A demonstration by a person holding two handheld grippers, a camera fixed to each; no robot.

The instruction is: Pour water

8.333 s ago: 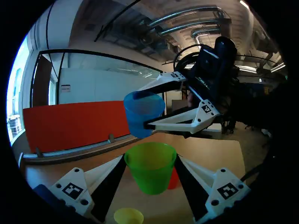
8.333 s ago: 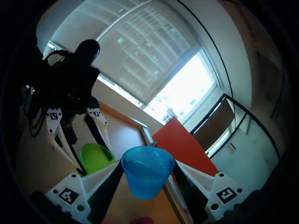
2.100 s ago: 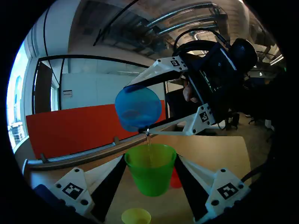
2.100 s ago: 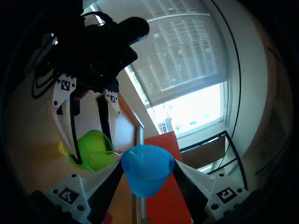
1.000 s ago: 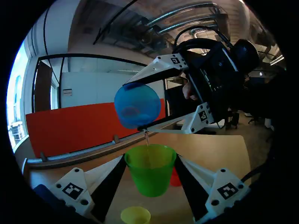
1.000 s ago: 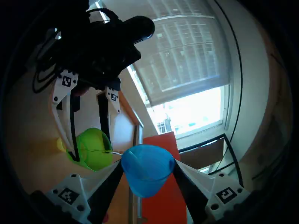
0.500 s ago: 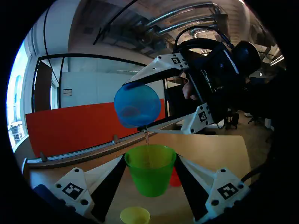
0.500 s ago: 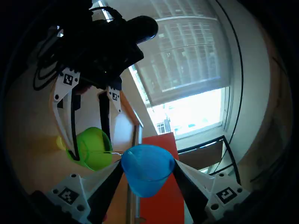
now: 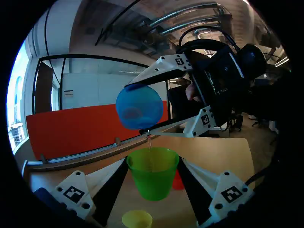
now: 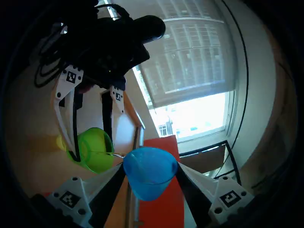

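Observation:
My left gripper [image 9: 154, 178] is shut on a green cup [image 9: 153, 175], held upright above the wooden table [image 9: 224, 152]. Just above it my right gripper [image 9: 146, 108] holds a blue cup [image 9: 138, 107] tipped on its side, and a thin stream of water [image 9: 149, 142] falls from its rim into the green cup. In the right gripper view the right gripper [image 10: 150, 176] is shut on the blue cup [image 10: 149, 171], with the green cup [image 10: 93, 149] to the left between the left gripper's fingers [image 10: 64, 114]. A hand [image 9: 189, 91] holds the right gripper.
A small yellow cup [image 9: 136, 219] stands on the table below the green cup, and a red object [image 9: 177, 181] sits just behind it. An orange partition [image 9: 72, 127] runs along the table's far edge. A bright window [image 10: 190, 114] is beyond.
The blue cup has tipped from upright onto its side over the green cup and water now runs out. Over the last second both cups have barely moved.

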